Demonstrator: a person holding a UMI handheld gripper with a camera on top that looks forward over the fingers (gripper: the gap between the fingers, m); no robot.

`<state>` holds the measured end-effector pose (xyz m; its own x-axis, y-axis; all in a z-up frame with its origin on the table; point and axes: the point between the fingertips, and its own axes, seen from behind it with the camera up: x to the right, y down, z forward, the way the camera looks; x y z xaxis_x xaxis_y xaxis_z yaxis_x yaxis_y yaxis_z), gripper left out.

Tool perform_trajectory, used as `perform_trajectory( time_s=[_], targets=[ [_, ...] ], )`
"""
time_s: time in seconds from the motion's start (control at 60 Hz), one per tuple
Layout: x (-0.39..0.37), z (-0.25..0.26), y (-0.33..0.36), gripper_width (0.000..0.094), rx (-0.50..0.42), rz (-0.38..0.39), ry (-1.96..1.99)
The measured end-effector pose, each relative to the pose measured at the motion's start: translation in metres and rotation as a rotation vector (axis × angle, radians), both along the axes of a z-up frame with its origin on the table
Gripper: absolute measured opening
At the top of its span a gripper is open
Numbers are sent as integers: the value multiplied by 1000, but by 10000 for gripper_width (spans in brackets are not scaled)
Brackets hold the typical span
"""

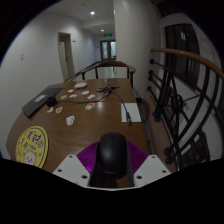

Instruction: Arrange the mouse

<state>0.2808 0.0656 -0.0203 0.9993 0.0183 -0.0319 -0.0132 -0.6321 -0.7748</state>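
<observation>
1. A brown wooden table with a rounded end fills the middle of the gripper view, set in a pale-walled room with a door at the left and a dim corridor under a green exit sign beyond.
2. A curved wooden handrail on dark metal balusters runs along the table's right side, just beside its edge.
3. Chair backs stand at the table's far end.
4. A dark laptop lies near the left edge, well apart from the fingers.
5. Small cards and scraps are scattered across the far half of the table; what they are cannot be told.
6. A white sheet of paper lies near the right edge.
7. A round yellow disc with dark print rests on the near left part of the table.
8. The black mouse sits between the two fingers of the gripper, against the magenta pads, at the near edge of the table.
9. The white fingers close in on either side of the mouse; whether both actually press on it cannot be told.
</observation>
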Motion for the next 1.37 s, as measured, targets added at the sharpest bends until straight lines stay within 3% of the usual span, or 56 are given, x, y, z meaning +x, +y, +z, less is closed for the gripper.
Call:
perform_trajectory(
  time_s=[0.167,0.283,0.417,0.5,0.633,0.733,0.933,0.967,1.067,1.15,1.233,1.367],
  targets=[
    [7,8,-9,337,9,-49,-5],
    [-1,78,-21,335,139,-140,-30],
    [-82,180,-38,349,307,-94,-65],
    [-140,204,-41,354,360,-82,-68],
    [-232,133,-45,351,247,20,-34],
    [-255,70,-36,352,114,39,-19],
    [-262,5,-50,360,16,23,-42],
    [-263,7,-46,359,35,20,-25],
    [-262,6,-46,480,5,50,-26],
    [-262,7,-49,581,-15,133,-72],
    [-266,16,-66,869,-27,233,-72],
    [-253,36,-107,847,-35,329,-5]
  ],
)
